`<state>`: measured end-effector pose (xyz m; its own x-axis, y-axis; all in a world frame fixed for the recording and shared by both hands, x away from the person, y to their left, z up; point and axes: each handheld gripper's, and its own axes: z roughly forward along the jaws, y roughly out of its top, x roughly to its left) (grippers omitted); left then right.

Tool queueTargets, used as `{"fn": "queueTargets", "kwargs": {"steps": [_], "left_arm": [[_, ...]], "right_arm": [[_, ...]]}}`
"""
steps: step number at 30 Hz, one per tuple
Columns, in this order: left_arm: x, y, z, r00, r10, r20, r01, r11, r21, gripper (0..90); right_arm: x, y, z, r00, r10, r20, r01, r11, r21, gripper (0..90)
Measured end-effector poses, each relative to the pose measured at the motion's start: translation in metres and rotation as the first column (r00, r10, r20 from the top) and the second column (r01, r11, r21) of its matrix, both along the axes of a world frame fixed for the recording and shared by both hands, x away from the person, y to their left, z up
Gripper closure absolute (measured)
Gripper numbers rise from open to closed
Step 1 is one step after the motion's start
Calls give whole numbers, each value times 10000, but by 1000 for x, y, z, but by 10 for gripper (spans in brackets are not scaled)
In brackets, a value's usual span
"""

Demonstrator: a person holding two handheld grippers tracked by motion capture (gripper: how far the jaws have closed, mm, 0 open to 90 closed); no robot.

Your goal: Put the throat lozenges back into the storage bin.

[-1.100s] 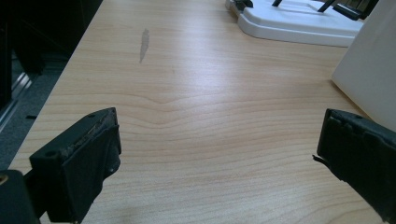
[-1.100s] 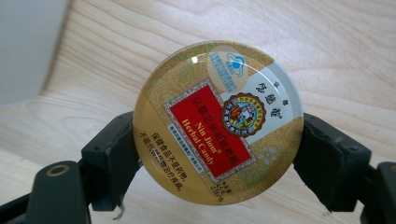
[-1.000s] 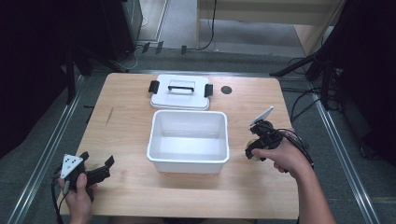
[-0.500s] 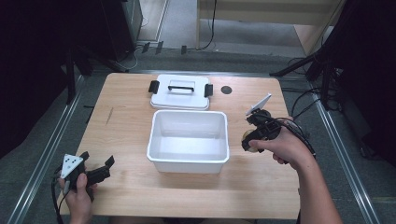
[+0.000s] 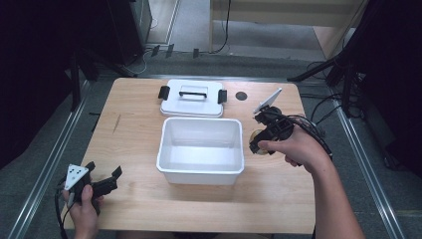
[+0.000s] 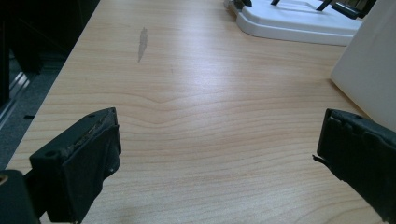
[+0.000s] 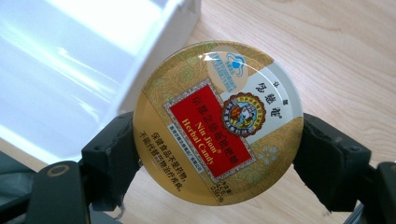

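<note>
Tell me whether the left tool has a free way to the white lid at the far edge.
Probably yes: the left tool stands open and empty, and bare table runs from it to the lid, passing left of the white bin.

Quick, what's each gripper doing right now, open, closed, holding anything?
Left gripper: open, nothing between its jaws, low over the table.
Right gripper: closed on the round candy tin, beside the white bin.

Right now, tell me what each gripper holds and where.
The right gripper clamps the round candy tin by opposite sides of its rim. The left gripper is open, holding nothing.
</note>
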<state>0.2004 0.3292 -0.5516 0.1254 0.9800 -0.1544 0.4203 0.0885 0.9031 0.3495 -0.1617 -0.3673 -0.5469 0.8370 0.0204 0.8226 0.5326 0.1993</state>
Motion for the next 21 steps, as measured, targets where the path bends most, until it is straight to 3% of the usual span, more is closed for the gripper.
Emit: {"fn": "queueTargets", "kwargs": {"steps": [10,21], "left_arm": [[0,0,0,10000,12,6,-12,9999,-107,0],[0,1,0,10000,-13,15,13,9999,-151,0]], "right_arm": [[0,26,14,9985,513,190,-514,9987,34,206],[-1,56,16,9956,885,308,-895,9954,342,206]]}}
